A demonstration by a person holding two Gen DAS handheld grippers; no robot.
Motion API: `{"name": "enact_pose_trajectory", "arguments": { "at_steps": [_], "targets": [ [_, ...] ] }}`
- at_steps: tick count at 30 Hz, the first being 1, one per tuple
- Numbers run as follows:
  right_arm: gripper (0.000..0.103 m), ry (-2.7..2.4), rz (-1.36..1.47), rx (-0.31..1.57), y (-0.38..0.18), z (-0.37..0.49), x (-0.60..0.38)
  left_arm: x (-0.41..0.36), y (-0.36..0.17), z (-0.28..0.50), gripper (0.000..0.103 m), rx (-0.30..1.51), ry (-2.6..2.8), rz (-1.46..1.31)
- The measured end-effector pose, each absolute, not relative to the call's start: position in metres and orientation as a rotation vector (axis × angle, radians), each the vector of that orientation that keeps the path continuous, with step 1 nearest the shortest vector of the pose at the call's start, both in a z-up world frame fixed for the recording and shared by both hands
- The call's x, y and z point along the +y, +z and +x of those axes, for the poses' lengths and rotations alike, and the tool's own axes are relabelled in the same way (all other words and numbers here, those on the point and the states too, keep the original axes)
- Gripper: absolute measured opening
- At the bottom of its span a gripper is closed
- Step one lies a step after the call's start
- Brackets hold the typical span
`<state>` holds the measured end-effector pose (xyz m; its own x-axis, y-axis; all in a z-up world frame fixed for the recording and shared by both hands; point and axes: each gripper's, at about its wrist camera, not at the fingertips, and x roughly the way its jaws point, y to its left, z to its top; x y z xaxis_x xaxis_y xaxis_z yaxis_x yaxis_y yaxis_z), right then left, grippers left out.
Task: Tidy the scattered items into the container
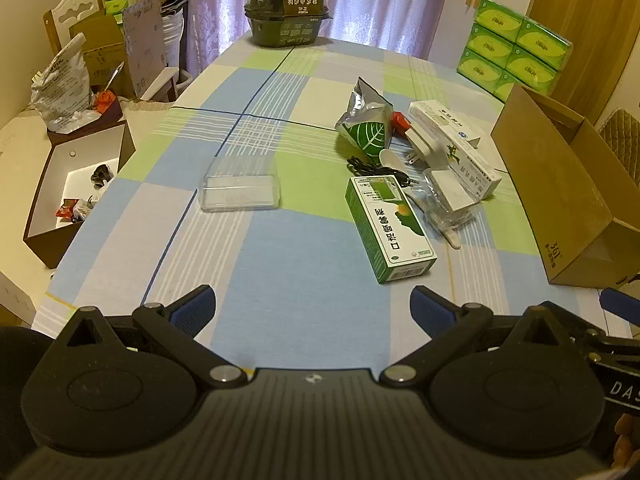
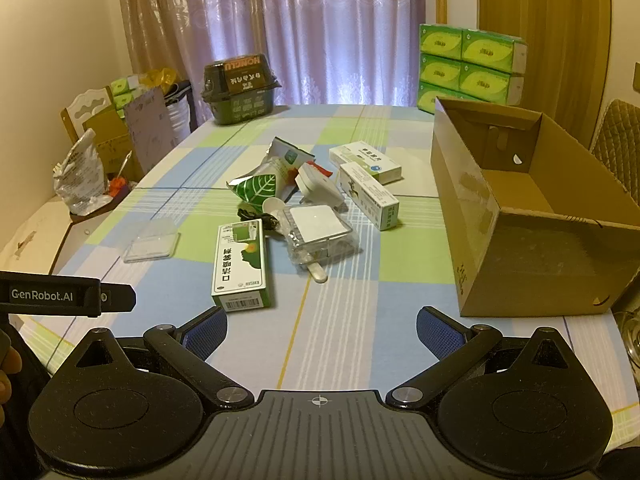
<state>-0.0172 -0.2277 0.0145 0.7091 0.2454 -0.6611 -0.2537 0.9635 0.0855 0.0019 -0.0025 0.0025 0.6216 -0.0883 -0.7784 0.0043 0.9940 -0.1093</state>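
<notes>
An open cardboard box (image 2: 532, 240) (image 1: 560, 196) stands on the right of the checked table. Scattered left of it lie a green medicine box (image 1: 390, 228) (image 2: 242, 266), a foil leaf pouch (image 1: 366, 128) (image 2: 260, 184), two white medicine boxes (image 2: 368, 176) (image 1: 456, 140), a white charger (image 2: 318, 188), a clear bag with a white pad (image 2: 318, 236) (image 1: 450, 194), a black cable (image 1: 368, 166) and a clear plastic case (image 1: 240, 190) (image 2: 152, 240). My left gripper (image 1: 312, 310) is open above the near table edge. My right gripper (image 2: 322, 334) is open too, holding nothing.
A dark lidded food container (image 1: 286, 12) (image 2: 240, 88) sits at the table's far end. Green tissue packs (image 2: 468, 68) are stacked behind the box. A brown tray with small items (image 1: 76, 192), bags and chairs crowd the left side. The left gripper's body (image 2: 64, 296) shows at the right view's left edge.
</notes>
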Motion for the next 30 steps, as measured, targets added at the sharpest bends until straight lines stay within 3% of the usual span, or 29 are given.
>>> {"name": "enact_pose_trajectory", "arguments": {
  "at_steps": [30],
  "targets": [
    [0.103, 0.282, -0.054, 0.803, -0.001, -0.009, -0.219, 0.003, -0.005, 0.007, 0.102, 0.921, -0.057, -0.126]
  ]
}}
